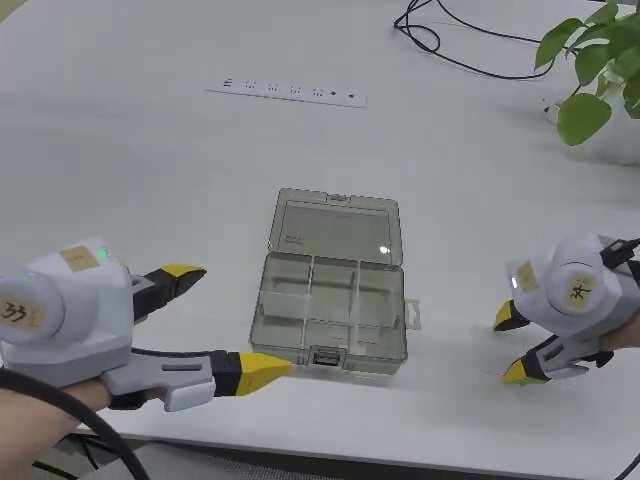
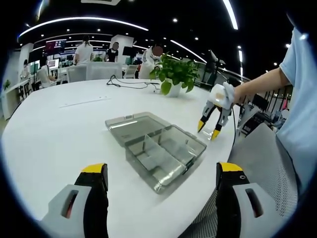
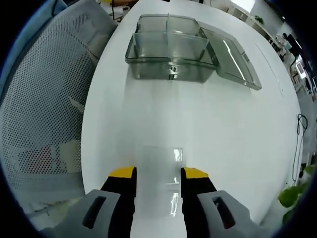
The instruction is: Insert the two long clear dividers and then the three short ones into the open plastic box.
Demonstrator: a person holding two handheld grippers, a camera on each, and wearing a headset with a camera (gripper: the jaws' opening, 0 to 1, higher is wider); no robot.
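Note:
The clear plastic box [image 1: 334, 318] lies open mid-table, its lid [image 1: 338, 232] flat behind it. Clear dividers stand inside and split it into compartments. It also shows in the left gripper view as the box [image 2: 163, 151] and in the right gripper view as the box [image 3: 171, 55]. My left gripper [image 1: 225, 318] is open at the box's left, holding nothing. My right gripper [image 1: 515, 345] points down at the table to the box's right. In its own view the right gripper [image 3: 158, 173] stands open, jaws either side of a short clear divider [image 3: 162, 159] lying flat on the table.
A white power strip [image 1: 290, 92] lies at the back, a black cable [image 1: 440, 35] and a potted plant [image 1: 595, 60] at the back right. A grey mesh chair [image 3: 44, 99] stands off the table's near edge. People sit far behind.

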